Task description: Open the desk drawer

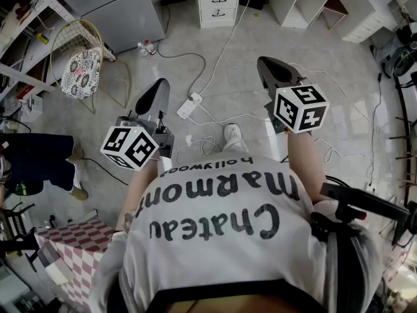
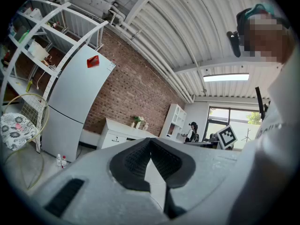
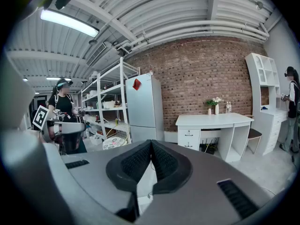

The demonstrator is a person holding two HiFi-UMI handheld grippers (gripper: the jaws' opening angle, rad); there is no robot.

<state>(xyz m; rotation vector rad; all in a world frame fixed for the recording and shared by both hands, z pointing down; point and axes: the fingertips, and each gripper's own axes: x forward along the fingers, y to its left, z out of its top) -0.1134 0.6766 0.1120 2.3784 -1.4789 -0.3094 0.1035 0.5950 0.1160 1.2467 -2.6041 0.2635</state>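
Observation:
The white desk (image 3: pixel 215 121) stands against the brick wall, several steps away, with its stack of drawers (image 3: pixel 189 138) on the left side, all closed. In the head view the drawers (image 1: pixel 218 2) are at the top edge. The left gripper view catches the same drawer front (image 2: pixel 112 139) far off. My left gripper (image 1: pixel 158 89) and right gripper (image 1: pixel 272 65) are held out over the floor, both shut with nothing between the pads. In the gripper views, the left gripper (image 2: pixel 150 142) and the right gripper (image 3: pixel 151 143) have their pads pressed together.
A grey fridge (image 3: pixel 145 107) and white metal shelves (image 3: pixel 105 102) stand left of the desk. A wire chair (image 1: pixel 81 70), two small bottles (image 1: pixel 144 47) and a power strip (image 1: pixel 189 105) with trailing cables lie on the floor ahead. Other people stand at the left (image 3: pixel 63 107) and right (image 3: pixel 291 97).

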